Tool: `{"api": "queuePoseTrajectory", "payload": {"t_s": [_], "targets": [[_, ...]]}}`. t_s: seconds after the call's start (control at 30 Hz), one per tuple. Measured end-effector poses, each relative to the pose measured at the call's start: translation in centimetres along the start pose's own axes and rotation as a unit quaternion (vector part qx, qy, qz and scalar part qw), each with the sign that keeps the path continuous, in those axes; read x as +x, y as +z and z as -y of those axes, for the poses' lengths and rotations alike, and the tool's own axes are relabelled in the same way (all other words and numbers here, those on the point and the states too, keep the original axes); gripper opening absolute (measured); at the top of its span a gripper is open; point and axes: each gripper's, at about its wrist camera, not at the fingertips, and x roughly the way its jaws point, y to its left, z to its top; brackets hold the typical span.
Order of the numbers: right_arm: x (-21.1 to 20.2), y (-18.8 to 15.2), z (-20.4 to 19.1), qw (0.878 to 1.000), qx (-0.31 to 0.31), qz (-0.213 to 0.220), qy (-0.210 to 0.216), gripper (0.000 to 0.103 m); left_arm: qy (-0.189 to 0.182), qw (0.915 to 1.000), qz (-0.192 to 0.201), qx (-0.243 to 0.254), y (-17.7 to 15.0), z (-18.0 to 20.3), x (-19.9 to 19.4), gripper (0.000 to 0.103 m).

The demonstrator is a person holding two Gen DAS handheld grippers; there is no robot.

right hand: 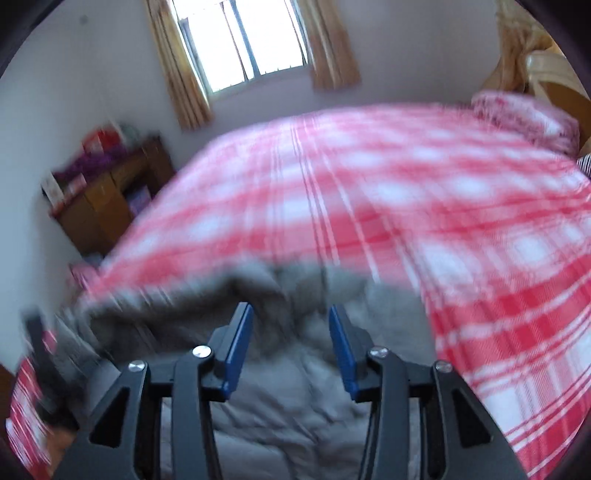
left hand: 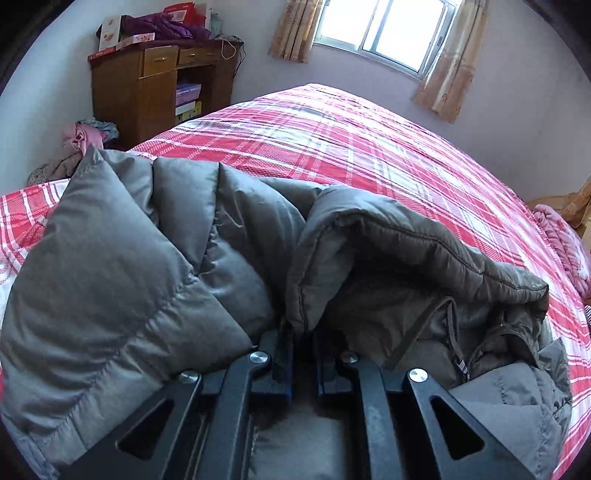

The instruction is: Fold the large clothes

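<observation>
A large grey padded jacket [left hand: 147, 258] lies bunched on the red and white plaid bed [left hand: 332, 147]. My left gripper [left hand: 301, 339] is shut on a fold of the jacket, and the cloth drapes over its fingertips and hides them. Its collar and zip lie to the right [left hand: 480, 332]. In the right wrist view, which is blurred by motion, my right gripper [right hand: 291, 332] is open with blue pads [right hand: 236, 343] apart, empty, just above the grey jacket [right hand: 280, 413]. The other gripper shows dimly at the far left [right hand: 40, 354].
A wooden desk [left hand: 155, 85] with boxes and purple cloth stands by the far wall on the left. Loose clothes [left hand: 85, 136] lie beside it. A window with curtains [left hand: 380, 29] is behind the bed. A pink pillow [left hand: 561, 236] lies at the right.
</observation>
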Motion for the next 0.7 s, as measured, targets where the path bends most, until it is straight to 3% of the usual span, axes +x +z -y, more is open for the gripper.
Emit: {"api": "queuePoseTrajectory", "payload": {"t_s": [0.1,0.17,0.23,0.3,0.37,0.4,0.5,0.57,0.7], "targets": [[1.5,4.2,-2.6,1.000,0.026,0.008,0.007,0.045,-0.006,1.0000,0.000,-0.004,0.0,-0.3,0.0,0.010],[5.7,5.3,-3.6,0.997,0.066,-0.041,0.008,0.045,-0.014,0.9998,-0.001,-0.011,-0.1,-0.5,-0.1,0.010],[9.4,3.8,-3.9,0.993,0.080,-0.090,-0.002,0.045,-0.022,0.9996,-0.002,-0.017,-0.1,-0.8,-0.1,0.010],[13.9,-0.9,-4.4,0.980,0.057,-0.192,-0.008,0.045,-0.036,0.9991,-0.002,-0.021,-0.1,-0.9,-0.2,0.010],[12.9,-4.2,-6.5,0.990,-0.067,-0.125,-0.028,0.045,-0.041,0.9990,-0.003,-0.017,-0.1,-0.9,-0.4,0.010],[12.7,-4.7,-7.1,0.989,-0.086,-0.116,-0.042,0.045,-0.046,0.9988,-0.007,-0.019,-0.1,-1.0,-0.7,0.010],[13.0,-4.8,-8.4,0.983,-0.116,-0.109,-0.087,0.046,-0.050,0.9976,-0.028,-0.038,-0.2,-2.0,-3.5,0.010],[12.9,-5.1,-8.7,0.981,-0.131,-0.104,-0.101,0.047,-0.036,0.9982,-0.018,-0.044,-0.4,-2.7,-6.7,0.010],[13.0,-5.0,-8.1,0.984,-0.121,-0.098,-0.091,0.047,-0.043,0.9980,0.035,0.032,1.7,0.0,-10.7,0.010]]}}
